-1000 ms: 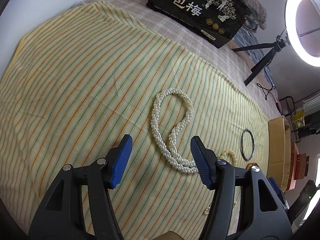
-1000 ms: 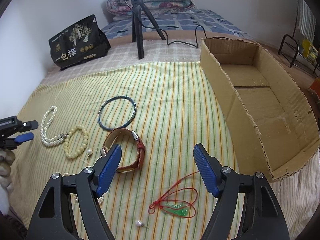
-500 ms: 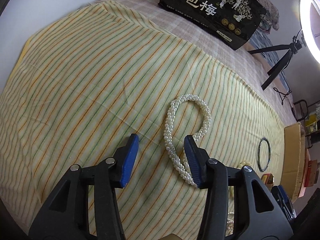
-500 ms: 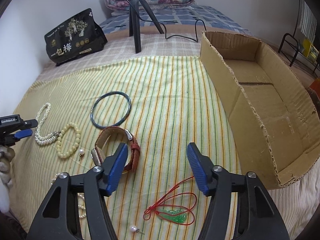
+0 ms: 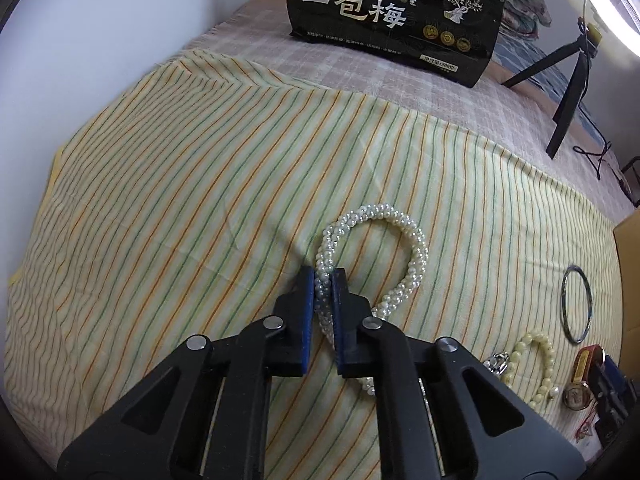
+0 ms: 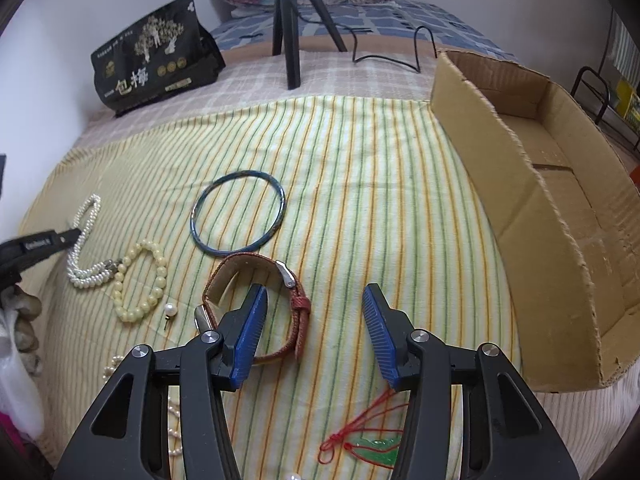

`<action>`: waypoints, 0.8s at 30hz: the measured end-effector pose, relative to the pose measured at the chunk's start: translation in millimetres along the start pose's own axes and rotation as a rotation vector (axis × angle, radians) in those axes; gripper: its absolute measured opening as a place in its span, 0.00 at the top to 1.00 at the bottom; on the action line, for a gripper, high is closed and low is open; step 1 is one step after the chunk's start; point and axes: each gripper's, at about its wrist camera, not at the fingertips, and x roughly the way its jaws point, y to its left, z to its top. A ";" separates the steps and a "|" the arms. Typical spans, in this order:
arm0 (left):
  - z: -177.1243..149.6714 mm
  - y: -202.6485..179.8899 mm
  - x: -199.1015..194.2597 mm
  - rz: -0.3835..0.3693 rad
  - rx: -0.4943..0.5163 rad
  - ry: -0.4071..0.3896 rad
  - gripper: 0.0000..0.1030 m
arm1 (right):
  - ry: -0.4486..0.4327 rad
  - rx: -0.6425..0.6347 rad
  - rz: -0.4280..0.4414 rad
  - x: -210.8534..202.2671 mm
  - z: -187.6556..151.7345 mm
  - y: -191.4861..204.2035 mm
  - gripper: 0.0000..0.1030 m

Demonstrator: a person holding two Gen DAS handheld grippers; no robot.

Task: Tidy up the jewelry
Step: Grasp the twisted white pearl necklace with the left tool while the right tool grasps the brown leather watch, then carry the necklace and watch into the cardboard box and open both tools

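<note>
At the top of the frame we read "一包梅" in white on the black bag (image 5: 394,16).

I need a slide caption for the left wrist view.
Left gripper shut on twisted pearl necklace lying on striped cloth.

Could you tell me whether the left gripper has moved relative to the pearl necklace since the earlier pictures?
Yes. The left gripper has come forward over the striped cloth and shut on the pearl necklace's left strand.

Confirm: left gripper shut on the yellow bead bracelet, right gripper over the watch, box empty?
Wrong item. The left gripper is shut on the white pearl necklace, per the left wrist view; the yellow bead bracelet lies untouched. The rest stands: right gripper over the watch, box empty.
</note>
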 end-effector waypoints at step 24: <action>23.0 7.1 -122.3 -0.370 -0.064 -0.179 0.95 | -0.130 -0.076 -0.047 -45.6 11.7 13.5 0.92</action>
